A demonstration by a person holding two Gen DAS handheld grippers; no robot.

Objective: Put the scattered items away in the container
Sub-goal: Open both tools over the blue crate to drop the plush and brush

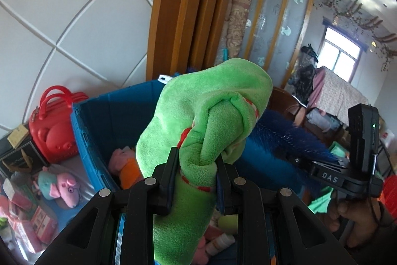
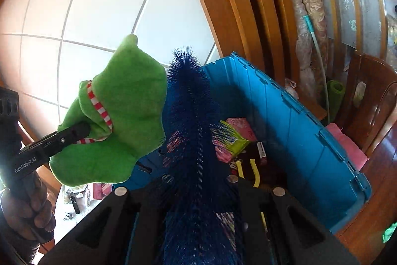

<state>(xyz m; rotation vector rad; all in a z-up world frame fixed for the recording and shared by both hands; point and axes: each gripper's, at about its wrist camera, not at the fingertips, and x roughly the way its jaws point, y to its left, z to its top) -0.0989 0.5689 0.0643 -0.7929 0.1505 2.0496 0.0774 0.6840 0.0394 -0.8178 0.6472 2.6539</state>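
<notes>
Left wrist view has my left claw [image 1: 196, 163] clamped on the green plush [image 1: 206, 116] and right claw [image 2: 198, 180] on the blue brush [image 2: 191, 116], both over the blue bin [image 2: 297, 121], so next I'd guess lower and release.

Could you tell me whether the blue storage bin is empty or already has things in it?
Partly filled: the blue bin has no lid over it, and a pink packet and a pink plush lie on its bottom.
</notes>
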